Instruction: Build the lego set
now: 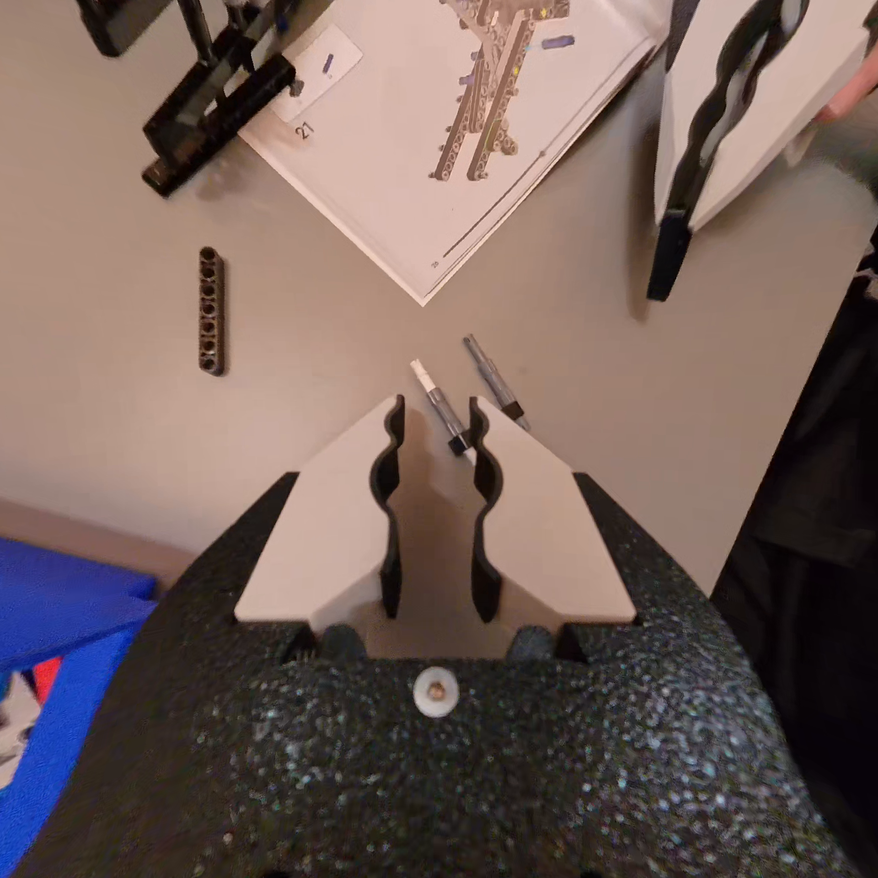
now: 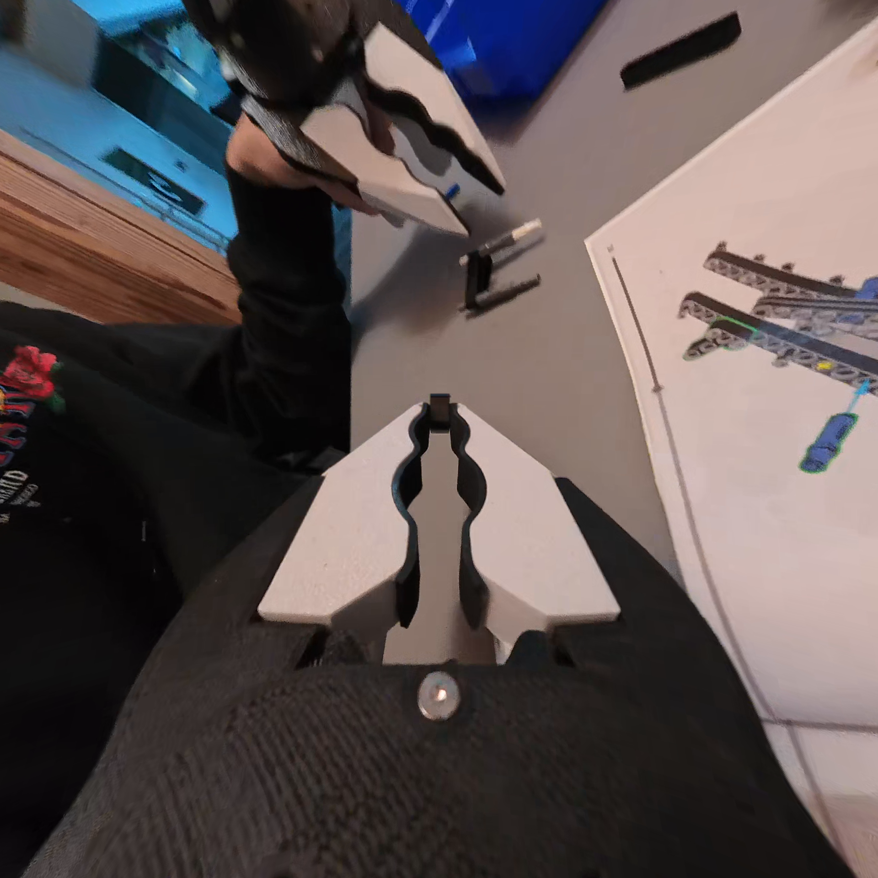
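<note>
My left gripper (image 1: 437, 404) is open and hovers low over two grey axles (image 1: 439, 404) joined by a black connector (image 1: 458, 444); one axle lies between its fingertips. The same axle piece shows in the right wrist view (image 2: 499, 266) below the left gripper (image 2: 475, 204). My right gripper (image 2: 439, 408) is shut on a small black lego beam (image 2: 439, 411), held above the table. In the left wrist view it (image 1: 684, 209) is at the upper right with the beam (image 1: 667, 256) sticking out of its tips. A black frame assembly (image 1: 214, 95) lies at the top left.
An open instruction booklet (image 1: 451, 119) (image 2: 760, 427) lies on the grey table. A loose black beam (image 1: 211, 311) (image 2: 679, 50) lies to the left. A blue box (image 1: 71, 617) (image 2: 499, 47) stands at the table's edge. A person's black sleeve (image 2: 285, 285) is nearby. Spacing between my two grippers at the tips: around 12 cm.
</note>
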Action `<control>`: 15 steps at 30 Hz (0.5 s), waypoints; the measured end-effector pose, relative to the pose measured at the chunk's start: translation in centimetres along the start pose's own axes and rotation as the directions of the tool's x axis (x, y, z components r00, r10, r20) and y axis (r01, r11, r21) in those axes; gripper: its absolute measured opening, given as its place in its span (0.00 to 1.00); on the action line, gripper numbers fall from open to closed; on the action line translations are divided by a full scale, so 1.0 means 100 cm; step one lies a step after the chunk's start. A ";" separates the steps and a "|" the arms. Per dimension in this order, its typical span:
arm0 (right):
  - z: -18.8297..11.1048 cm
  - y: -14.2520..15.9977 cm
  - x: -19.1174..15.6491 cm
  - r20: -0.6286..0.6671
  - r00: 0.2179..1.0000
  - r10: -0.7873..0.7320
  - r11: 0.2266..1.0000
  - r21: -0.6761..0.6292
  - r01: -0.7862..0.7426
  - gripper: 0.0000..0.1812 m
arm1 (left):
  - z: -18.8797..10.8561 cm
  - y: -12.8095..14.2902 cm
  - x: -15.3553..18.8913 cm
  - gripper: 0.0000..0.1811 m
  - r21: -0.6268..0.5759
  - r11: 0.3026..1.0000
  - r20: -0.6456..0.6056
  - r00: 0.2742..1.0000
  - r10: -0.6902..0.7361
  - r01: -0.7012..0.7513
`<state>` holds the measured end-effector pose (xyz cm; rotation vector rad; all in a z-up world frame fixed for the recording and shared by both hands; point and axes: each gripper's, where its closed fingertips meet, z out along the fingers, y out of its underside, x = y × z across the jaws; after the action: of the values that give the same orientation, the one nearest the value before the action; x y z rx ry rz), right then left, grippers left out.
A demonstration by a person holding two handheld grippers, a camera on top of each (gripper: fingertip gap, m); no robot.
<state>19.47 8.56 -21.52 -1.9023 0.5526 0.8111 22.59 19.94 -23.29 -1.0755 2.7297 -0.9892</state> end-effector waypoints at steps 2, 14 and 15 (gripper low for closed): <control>0.001 0.006 0.006 -0.027 1.000 -0.013 0.998 -0.063 0.011 0.03 | 0.005 0.005 -0.001 0.13 -0.046 0.998 0.007 0.999 -0.032 0.033; -0.002 -0.007 -0.029 0.081 0.923 -0.376 0.927 0.031 0.375 0.03 | 0.001 -0.056 0.115 0.15 0.282 0.931 -0.385 0.862 0.330 -0.231; -0.004 -0.013 -0.029 0.045 0.913 -0.405 0.914 0.063 0.402 0.03 | 0.003 -0.058 0.117 0.15 0.280 0.933 -0.387 0.863 0.325 -0.226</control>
<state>18.46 8.83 -18.47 -1.8518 0.1311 0.5699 17.30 9.20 -18.05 -0.4451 2.8714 -1.5925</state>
